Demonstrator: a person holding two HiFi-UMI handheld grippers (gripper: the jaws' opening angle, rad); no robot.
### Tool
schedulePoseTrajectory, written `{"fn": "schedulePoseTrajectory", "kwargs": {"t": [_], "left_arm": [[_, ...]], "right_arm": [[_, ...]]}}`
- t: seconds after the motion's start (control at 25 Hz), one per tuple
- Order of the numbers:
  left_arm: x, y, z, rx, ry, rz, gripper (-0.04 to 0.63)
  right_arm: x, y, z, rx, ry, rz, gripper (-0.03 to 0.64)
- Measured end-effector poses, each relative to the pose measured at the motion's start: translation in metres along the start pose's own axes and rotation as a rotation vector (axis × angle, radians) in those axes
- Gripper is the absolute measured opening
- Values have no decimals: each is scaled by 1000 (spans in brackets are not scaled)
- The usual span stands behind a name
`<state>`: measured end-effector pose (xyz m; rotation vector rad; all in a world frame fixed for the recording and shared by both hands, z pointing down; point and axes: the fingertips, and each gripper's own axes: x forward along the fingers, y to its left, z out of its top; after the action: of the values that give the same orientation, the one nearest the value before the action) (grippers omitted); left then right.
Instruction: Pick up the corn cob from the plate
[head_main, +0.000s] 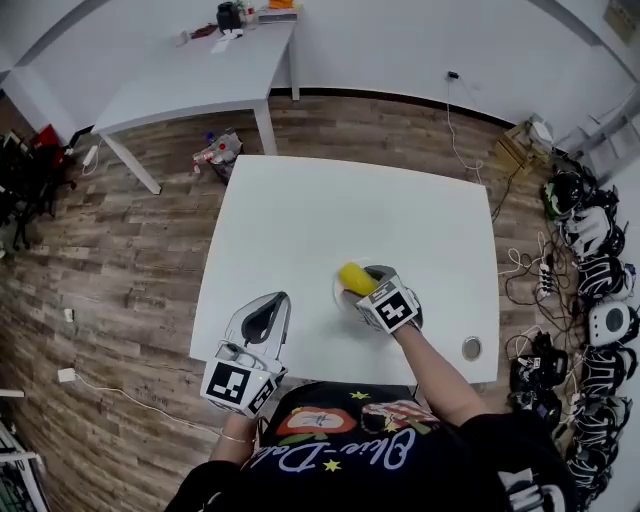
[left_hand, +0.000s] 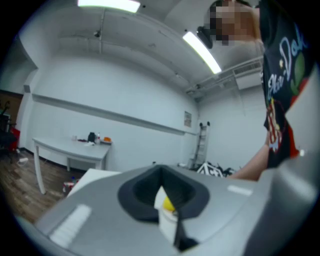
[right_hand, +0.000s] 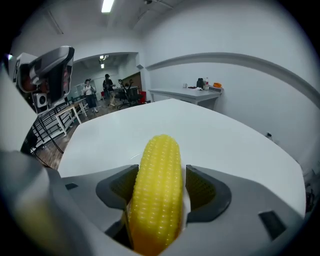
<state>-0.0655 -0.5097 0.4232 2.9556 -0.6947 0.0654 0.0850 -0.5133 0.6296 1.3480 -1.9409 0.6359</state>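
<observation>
The yellow corn cob (head_main: 354, 277) lies on a small pale plate (head_main: 339, 293) on the white table (head_main: 300, 230), right of its middle and toward the near side. My right gripper (head_main: 364, 284) tilts down over it. In the right gripper view the corn cob (right_hand: 157, 185) lies lengthwise between the wide-spread jaws, with a sliver of white showing beside the right pad (right_hand: 202, 192). My left gripper (head_main: 281, 298) hovers level at the table's near left edge, its jaws together and nothing held. Through the slit of the left gripper (left_hand: 162, 192) a bit of the corn cob (left_hand: 168, 204) shows.
A round metal grommet (head_main: 471, 348) sits in the table's near right corner. A second white table (head_main: 200, 70) with small items stands farther back. Headsets and cables (head_main: 590, 270) lie on the wooden floor at the right, and a bag (head_main: 218, 150) lies beyond the table's far left corner.
</observation>
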Motion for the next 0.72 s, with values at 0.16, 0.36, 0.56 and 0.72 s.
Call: {"fn": "schedulePoseTrajectory", "kwargs": {"t": [0.16, 0.36, 0.56, 0.72], "left_arm": [[5, 5, -8, -50, 1, 7, -2], [12, -24, -20, -57, 46, -43, -2], [19, -56, -16, -22, 55, -66, -2], [18, -71, -12, -7, 48, -73, -2]], "right_arm": [[-2, -3, 3, 4, -13, 1, 267], [-56, -7, 17, 108, -183, -8, 265], [-142, -8, 33, 227, -439, -18, 265], [-185, -9, 36, 244, -544, -28, 265]]}}
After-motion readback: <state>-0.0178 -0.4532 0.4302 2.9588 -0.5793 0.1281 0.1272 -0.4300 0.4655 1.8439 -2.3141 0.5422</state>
